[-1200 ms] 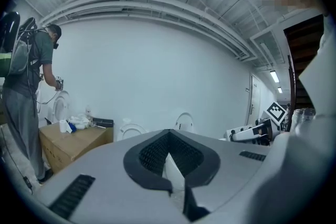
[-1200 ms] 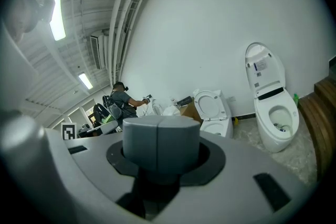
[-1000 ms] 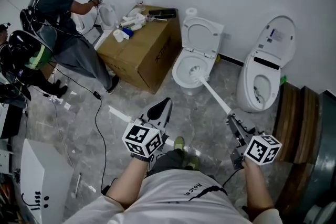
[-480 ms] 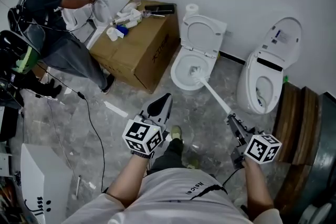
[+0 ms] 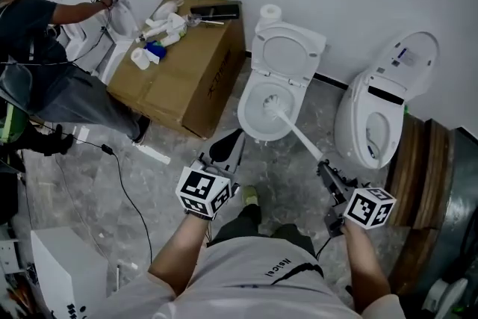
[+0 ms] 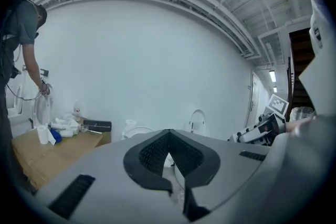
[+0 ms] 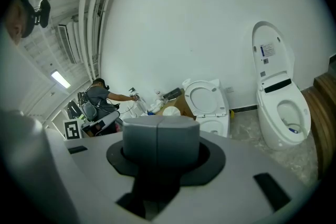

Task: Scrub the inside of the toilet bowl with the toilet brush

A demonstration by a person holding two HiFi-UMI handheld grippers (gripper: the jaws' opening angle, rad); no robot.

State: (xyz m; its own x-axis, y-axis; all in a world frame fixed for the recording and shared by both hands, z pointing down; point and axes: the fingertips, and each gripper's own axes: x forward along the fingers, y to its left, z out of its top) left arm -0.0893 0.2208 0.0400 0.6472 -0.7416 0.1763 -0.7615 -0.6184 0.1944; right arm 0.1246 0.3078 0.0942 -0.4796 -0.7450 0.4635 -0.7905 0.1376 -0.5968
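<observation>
Overhead only: brush (image 5: 299, 134) seemingly inside bowl (image 5: 243, 114).

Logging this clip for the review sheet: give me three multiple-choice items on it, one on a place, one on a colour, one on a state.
1. Where is the head of the toilet brush?
A. In the bowl of the toilet next to the cardboard box
B. On top of the cardboard box
C. On the floor

2. What colour is the cardboard box?
A. Blue
B. Brown
C. Black

3. The right gripper is:
A. open and empty
B. shut on a paper roll
C. shut on the toilet brush's handle

Answers: 1 A, the head sits inside that bowl; 2 B, its top and sides show brown; 3 C, the handle's end is clamped between its jaws.
</observation>
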